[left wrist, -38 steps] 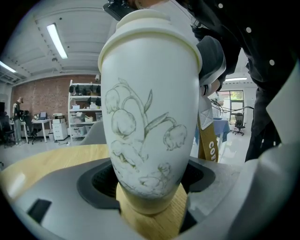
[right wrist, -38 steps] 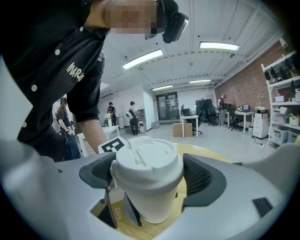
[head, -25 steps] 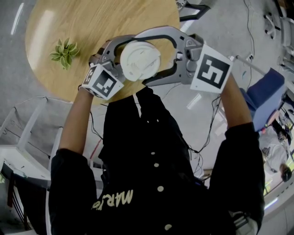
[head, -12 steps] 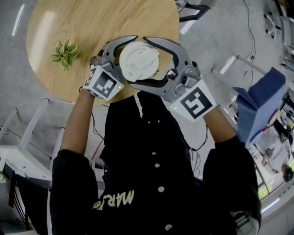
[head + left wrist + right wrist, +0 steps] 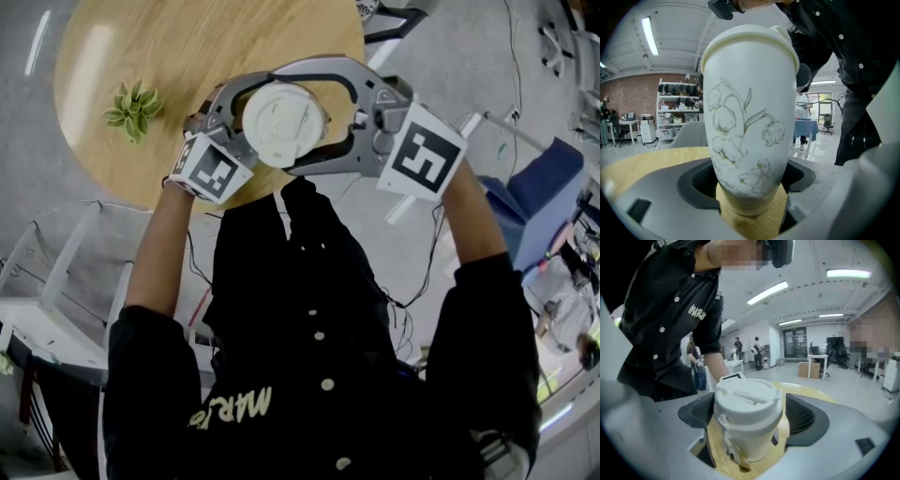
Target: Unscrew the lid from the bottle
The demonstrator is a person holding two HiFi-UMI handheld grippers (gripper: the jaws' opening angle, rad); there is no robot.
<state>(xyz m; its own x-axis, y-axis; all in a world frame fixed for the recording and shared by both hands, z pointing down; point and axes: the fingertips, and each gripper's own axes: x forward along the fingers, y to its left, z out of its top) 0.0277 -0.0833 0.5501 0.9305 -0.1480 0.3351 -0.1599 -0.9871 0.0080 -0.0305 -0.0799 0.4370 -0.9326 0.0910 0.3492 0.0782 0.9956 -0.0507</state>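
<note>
Head view: high above the bottle [image 5: 284, 124], facing steeply down onto its top; the farthest of the three.
Left gripper view: rides on the left gripper [image 5: 749, 180], low at the bottle's base and very near, facing its flowered side.
Right gripper view: rides on the right gripper [image 5: 750, 416], near the bottle at the height of the lid [image 5: 747, 397], facing the person.
Shared: all three show the bottle, the wooden table [image 5: 187, 56] under it and the person's dark jacket [image 5: 309, 356].
</note>
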